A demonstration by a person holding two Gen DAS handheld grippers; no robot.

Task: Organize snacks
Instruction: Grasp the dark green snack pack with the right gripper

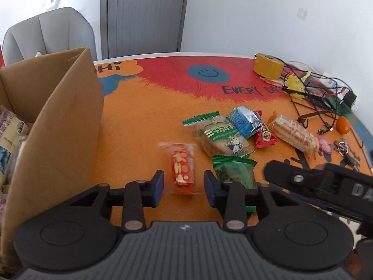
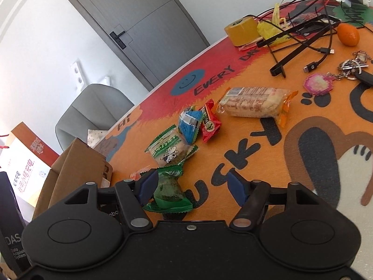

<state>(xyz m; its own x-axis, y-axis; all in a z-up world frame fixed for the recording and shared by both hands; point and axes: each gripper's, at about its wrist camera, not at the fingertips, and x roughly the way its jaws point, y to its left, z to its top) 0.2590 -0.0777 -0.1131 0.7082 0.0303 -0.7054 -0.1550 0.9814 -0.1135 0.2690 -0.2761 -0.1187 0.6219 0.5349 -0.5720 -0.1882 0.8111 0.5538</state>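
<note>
Hovering low over an orange and red table mat (image 1: 144,116), the left gripper (image 1: 184,185) has its blue pads on either side of a small red snack packet (image 1: 183,169). Its jaws are apart and gaps show between the pads and the wrapper, so nothing is gripped. No earlier view is at hand to compare.

Just right of that packet lies a green snack packet (image 1: 235,170), partly hidden behind the left gripper's right finger. In the right wrist view the right gripper (image 2: 191,187) stands open over this green packet (image 2: 169,191); the left pad is at the wrapper's edge, the right pad well clear of it.

Farther off on the mat sits a loose cluster: a green-edged biscuit pack (image 1: 219,135), a blue packet (image 1: 246,121) touching it on the right, a small red packet (image 1: 264,135) beside that, and a long pack of rice crackers (image 1: 295,135) farther right.

At the left stands an open cardboard box (image 1: 58,126) with several packets already inside, seen only at the frame edge.

On the far right of the table are a roll of tape (image 1: 268,66), a tangle of black cables (image 1: 319,100), a small orange fruit (image 1: 343,124) and a bunch of keys (image 1: 341,145). A grey chair (image 1: 51,32) and a grey door (image 1: 144,14) stand beyond the table.
</note>
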